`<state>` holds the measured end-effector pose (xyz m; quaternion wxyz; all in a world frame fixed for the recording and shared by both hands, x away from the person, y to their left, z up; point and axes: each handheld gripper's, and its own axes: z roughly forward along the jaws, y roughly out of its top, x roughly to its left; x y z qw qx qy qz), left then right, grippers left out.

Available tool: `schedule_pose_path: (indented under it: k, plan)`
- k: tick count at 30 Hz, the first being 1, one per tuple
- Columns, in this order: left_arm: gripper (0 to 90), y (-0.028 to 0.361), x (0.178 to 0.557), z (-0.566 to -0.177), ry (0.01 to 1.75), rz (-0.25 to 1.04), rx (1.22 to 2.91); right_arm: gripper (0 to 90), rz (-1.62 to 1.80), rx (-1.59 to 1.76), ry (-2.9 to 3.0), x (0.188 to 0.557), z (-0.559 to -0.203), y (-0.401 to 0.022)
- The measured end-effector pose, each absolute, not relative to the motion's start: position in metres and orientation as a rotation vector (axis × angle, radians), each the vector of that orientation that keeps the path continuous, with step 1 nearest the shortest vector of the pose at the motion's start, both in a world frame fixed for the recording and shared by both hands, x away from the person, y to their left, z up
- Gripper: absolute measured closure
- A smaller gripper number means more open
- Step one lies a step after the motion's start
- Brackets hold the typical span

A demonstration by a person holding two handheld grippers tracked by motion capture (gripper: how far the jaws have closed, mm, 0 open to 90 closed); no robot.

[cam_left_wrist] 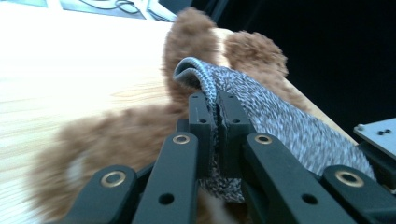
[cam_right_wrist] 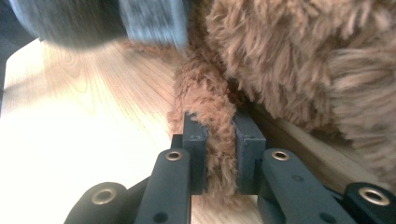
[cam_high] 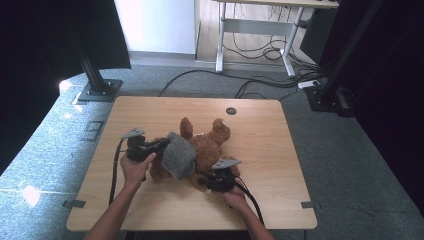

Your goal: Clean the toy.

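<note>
Cloth [cam_high: 179,156], grey and knitted, drapes limply over the bear [cam_high: 207,150] at frame centre on the table [cam_high: 260,150]. At its left, the left gripper [cam_high: 161,144] pinches the cloth's folded edge, jaws fully closed. Lower right, the right gripper [cam_high: 209,181] clamps a furry limb. Both things look soft, light; edges and limbs give the surest hold.

Each hand-held gripper [cam_high: 161,145] is matte black with brass-ringed pivots, a grey three-cornered plate on top, and a black cable trailing back. Arms are bare.
</note>
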<state>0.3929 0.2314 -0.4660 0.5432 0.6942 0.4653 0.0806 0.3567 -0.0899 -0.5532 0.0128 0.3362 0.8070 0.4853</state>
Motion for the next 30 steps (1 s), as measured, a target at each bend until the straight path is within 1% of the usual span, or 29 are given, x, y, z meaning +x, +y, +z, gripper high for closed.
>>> schedule_pose_path:
  k: [7, 14, 16, 24, 30]
  plan:
    - [85.5, 0.268, 0.397, -0.485, 1.215, 0.199, 1.634, 78.7, 1.512, 1.05, 2.514, 0.357, -0.553, -0.09]
    - [85.3, 0.295, 0.404, -0.509, 1.334, 0.161, 1.611, 78.7, 1.513, 1.049, 2.513, 0.356, -0.553, -0.09]
    - [85.3, 0.296, 0.405, -0.513, 1.342, 0.132, 1.601, 78.8, 1.513, 1.049, 2.516, 0.355, -0.553, -0.09]
    - [85.4, 0.284, 0.405, -0.515, 1.329, 0.125, 1.64, 78.7, 1.518, 1.052, 2.526, 0.354, -0.554, -0.09]
    - [85.3, 0.289, 0.404, -0.509, 1.323, 0.114, 1.606, 78.6, 1.522, 1.053, 2.531, 0.354, -0.554, -0.09]
